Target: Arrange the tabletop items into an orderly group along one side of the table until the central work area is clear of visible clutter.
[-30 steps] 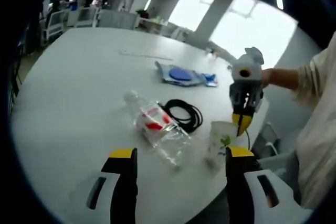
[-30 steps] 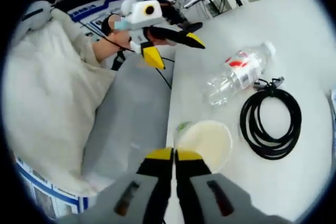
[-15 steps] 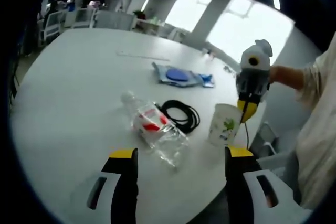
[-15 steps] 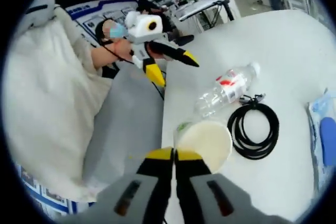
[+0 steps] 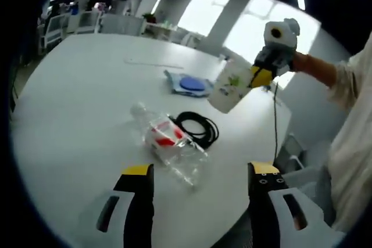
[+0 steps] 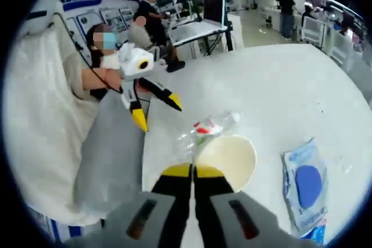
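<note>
Your right gripper (image 6: pixel 193 171) pinches the cup (image 6: pixel 225 160) rim, tilted above the bottle (image 5: pixel 167 143); it may slip. Left gripper (image 5: pixel 197 169) spread.

A second ago the paper cup (image 5: pixel 228 86) stood on the surface (image 5: pixel 75 103) near its edge, at about four o'clock from the black cable coil (image 5: pixel 197 127) in the left gripper view, with the right gripper (image 5: pixel 263 76) pinching its rim. Now the cup is off the surface, held tilted in the air up at about one o'clock in that view, in front of the blue packet (image 5: pixel 189 83).

In the right gripper view the cup (image 6: pixel 226 160) sits between the same shut jaws as before, but it has come to cover the coil and part of the plastic bottle (image 6: pixel 206 130), and the left gripper (image 6: pixel 158 110) has come to sit at ten o'clock.
</note>
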Demonstrator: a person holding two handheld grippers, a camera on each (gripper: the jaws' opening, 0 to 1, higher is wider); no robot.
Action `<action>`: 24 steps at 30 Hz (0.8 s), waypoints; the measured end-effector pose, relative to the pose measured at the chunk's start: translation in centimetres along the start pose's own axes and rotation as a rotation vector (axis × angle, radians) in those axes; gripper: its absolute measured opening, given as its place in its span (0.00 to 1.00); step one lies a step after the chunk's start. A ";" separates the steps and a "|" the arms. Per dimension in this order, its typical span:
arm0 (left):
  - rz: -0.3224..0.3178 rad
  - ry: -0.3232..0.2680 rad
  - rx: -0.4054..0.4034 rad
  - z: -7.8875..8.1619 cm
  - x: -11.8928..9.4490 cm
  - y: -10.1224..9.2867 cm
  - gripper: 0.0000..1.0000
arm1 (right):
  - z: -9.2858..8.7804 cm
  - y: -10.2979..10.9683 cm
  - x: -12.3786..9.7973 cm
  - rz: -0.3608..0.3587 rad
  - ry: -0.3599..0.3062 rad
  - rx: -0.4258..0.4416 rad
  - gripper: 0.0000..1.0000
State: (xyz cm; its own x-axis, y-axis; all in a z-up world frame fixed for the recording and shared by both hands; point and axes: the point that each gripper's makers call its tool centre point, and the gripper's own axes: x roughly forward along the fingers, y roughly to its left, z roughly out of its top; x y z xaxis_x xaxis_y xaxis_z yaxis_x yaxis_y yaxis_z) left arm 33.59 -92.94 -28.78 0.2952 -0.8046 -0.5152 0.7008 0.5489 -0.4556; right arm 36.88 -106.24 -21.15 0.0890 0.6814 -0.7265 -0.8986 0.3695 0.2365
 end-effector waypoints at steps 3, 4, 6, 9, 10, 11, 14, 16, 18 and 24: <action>-0.006 -0.004 -0.005 -0.1 0.0 0.1 0.62 | 1.4 -1.4 -0.1 -0.030 -0.003 -0.018 0.00; -0.007 -0.005 -0.004 -0.1 0.0 0.1 0.62 | 1.5 -1.7 -0.1 -0.040 0.002 -0.023 0.00; -0.009 -0.006 -0.006 -0.1 -0.1 0.2 0.62 | 2.0 -2.3 0.2 -0.048 0.008 -0.035 0.00; -0.006 -0.006 -0.003 -0.2 -0.2 0.4 0.62 | 1.6 -3.5 0.5 -0.081 0.069 -0.083 0.00; -0.005 -0.006 -0.003 -0.2 -0.2 0.4 0.61 | 1.8 -3.9 0.7 -0.086 0.070 -0.081 0.00; -0.004 -0.007 -0.004 -0.2 -0.3 0.5 0.62 | 1.9 -4.1 0.8 -0.083 0.070 -0.080 0.00; -0.003 -0.006 -0.004 -0.2 -0.3 0.6 0.61 | 2.0 -5.5 0.8 -0.106 0.099 -0.097 0.00; -0.004 -0.006 -0.005 -0.2 -0.2 0.6 0.62 | 2.2 -6.6 0.7 -0.119 0.102 -0.094 0.00; -0.005 -0.006 -0.005 -0.1 0.0 0.6 0.61 | 2.4 -7.6 0.7 -0.135 0.122 -0.110 0.00; -0.008 0.003 -0.003 -0.4 0.3 0.5 0.61 | 2.9 -10.6 0.7 -0.175 0.165 -0.130 0.00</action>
State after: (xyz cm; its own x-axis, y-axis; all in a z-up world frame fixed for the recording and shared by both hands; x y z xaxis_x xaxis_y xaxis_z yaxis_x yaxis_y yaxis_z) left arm 33.76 -92.82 -29.40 0.2879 -0.8083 -0.5136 0.7011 0.5432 -0.4619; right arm 47.72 -107.85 -22.33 0.1865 0.4978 -0.8470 -0.9243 0.3811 0.0205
